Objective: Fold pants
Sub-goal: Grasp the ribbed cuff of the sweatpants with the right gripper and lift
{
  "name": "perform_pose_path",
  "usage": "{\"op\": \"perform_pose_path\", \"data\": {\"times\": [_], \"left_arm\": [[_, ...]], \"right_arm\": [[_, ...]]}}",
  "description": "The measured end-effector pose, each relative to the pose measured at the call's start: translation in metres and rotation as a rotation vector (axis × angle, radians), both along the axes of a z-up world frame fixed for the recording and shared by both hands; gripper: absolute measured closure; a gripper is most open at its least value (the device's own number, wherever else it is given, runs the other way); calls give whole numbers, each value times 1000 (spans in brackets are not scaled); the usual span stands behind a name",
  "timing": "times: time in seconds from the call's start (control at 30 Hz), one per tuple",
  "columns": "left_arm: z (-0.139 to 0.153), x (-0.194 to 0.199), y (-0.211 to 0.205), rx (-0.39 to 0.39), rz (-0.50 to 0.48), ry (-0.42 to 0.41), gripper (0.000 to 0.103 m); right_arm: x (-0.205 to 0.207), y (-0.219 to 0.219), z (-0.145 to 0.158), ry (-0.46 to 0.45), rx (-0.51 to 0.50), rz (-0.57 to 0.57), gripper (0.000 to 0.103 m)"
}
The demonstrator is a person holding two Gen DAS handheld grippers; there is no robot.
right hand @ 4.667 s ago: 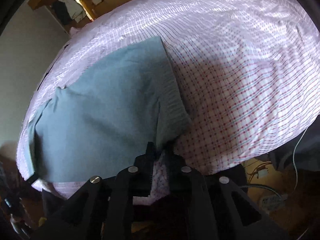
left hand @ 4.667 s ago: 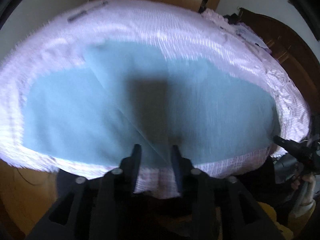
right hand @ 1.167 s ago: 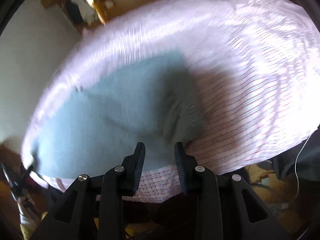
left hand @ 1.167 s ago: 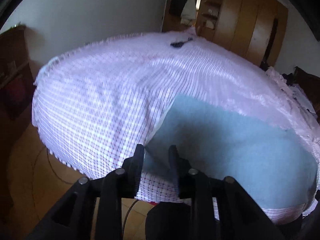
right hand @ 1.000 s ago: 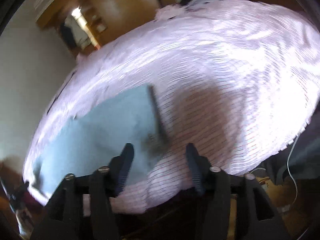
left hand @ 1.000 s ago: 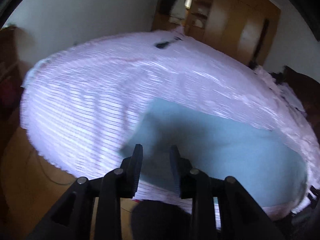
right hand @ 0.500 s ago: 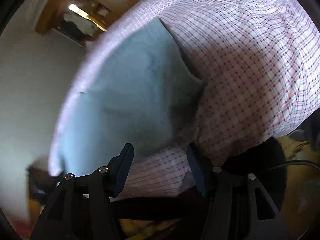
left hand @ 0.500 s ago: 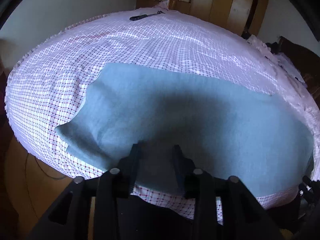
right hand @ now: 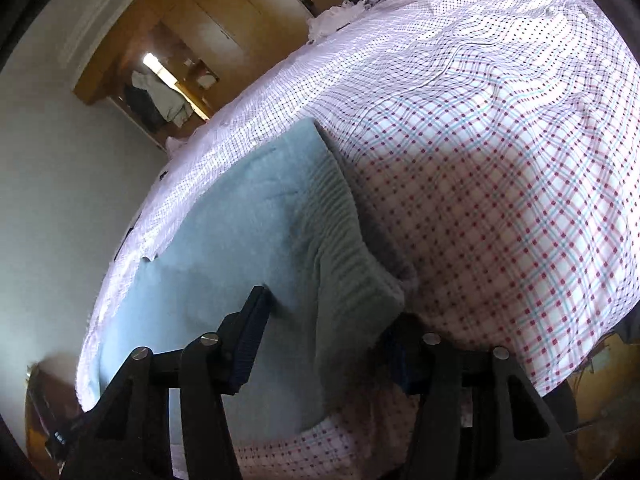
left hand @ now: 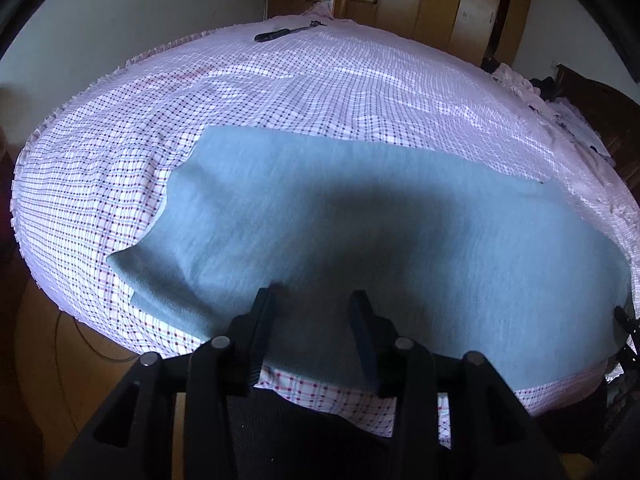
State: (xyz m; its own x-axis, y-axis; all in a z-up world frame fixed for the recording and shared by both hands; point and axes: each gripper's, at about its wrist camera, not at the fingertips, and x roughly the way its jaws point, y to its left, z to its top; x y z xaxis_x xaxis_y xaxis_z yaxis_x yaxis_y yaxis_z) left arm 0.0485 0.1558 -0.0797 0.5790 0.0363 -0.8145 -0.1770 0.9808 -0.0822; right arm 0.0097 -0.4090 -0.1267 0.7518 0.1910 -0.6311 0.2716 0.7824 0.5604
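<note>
Grey-blue pants (left hand: pixel 360 216) lie flat along the near edge of a bed with a pink checked sheet (left hand: pixel 320 88), folded lengthwise. My left gripper (left hand: pixel 314 300) is open and empty just above the pants' near edge. In the right wrist view the ribbed waistband (right hand: pixel 344 248) of the pants (right hand: pixel 224 248) lies close in front. My right gripper (right hand: pixel 328 320) is open wide over the waistband's near corner, holding nothing. The leg ends (left hand: pixel 152 276) lie at the left in the left wrist view.
A dark tool (left hand: pixel 280 33) lies on the far side of the bed. Wooden wardrobes (left hand: pixel 440 4) stand behind the bed. A pile of clothes (left hand: pixel 560 100) lies at the far right. Wooden floor (left hand: pixel 60 360) and a cable show below the bed's left edge.
Both grippers let go of the pants and opened. They swung from the pants' ends to over the near edge and waistband. The pants now lie folded lengthwise.
</note>
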Motion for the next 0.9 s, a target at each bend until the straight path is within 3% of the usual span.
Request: {"op": "perform_pose_path", "data": {"times": [0.13, 0.27, 0.5, 0.9], "left_arm": [[4, -1, -2, 10, 0, 7, 62], [7, -3, -1, 19, 4, 13, 62], [20, -8, 0, 39, 17, -11, 62], [35, -14, 7, 33, 18, -30, 62]], "right_arm": [[-10, -12, 5, -10, 58, 1, 88], [-17, -8, 24, -32, -7, 23, 95], [-14, 19, 75, -110, -130, 120, 98], [6, 104, 139, -201, -254, 361, 98]]}}
